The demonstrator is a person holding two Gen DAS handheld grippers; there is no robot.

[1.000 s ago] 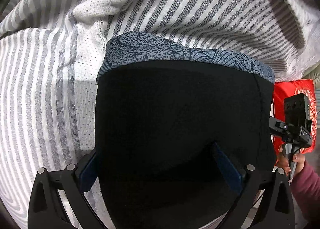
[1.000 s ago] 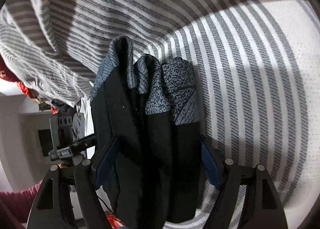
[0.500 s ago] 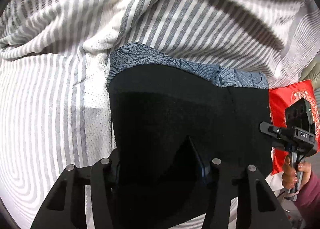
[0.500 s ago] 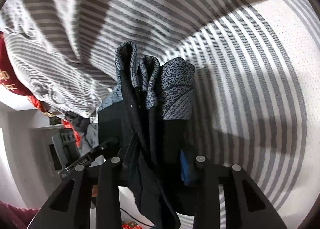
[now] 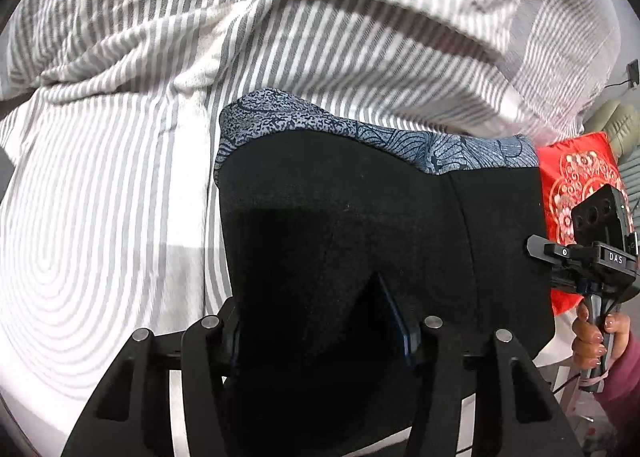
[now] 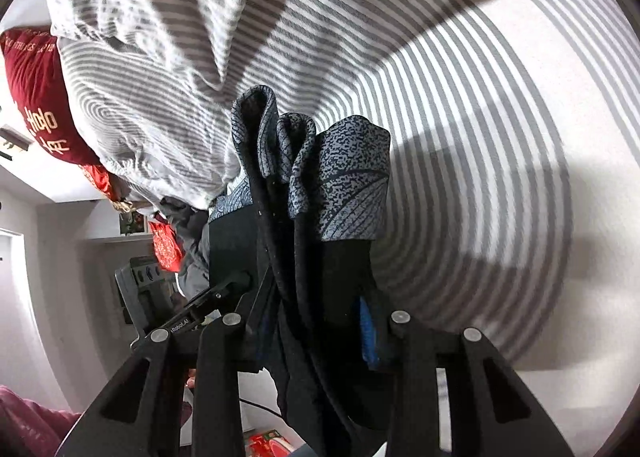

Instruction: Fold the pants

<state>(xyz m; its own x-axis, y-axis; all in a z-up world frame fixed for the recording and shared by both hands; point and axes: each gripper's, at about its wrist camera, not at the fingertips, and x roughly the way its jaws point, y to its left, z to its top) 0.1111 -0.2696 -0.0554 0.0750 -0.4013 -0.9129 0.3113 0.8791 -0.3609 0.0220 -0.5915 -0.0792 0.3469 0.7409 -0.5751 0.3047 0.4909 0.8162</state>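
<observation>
The bed, under a grey-and-white striped sheet, fills most of both views, with a rumpled striped duvet heaped at its far side. Over it I hold the pants, black with a blue-grey patterned band along the top edge. They hang lifted off the sheet, stretched between my 2 tools.

My left tongs are clenched on the black cloth near 1 end; the blue pad of 1 finger shows against the fabric. My right tongs are clamped on the other end, where the cloth bunches into about 3 layers seen edge-on. From the left view, my right hand grips its tool just past the far edge of the pants.

I judge the task well along: the pants look already doubled at least once, going by the stacked edges. What remains, I think, is to lay the bundle flat on the bed, perhaps fold it once more, and let go.

Around me: a red cushion with gold pattern sits behind the pants near my right tool, and a dark red pillow lies at the bed's end. The duvet ridge is close beyond the pants and could crowd the landing spot; the flat sheet nearer me looks better.
</observation>
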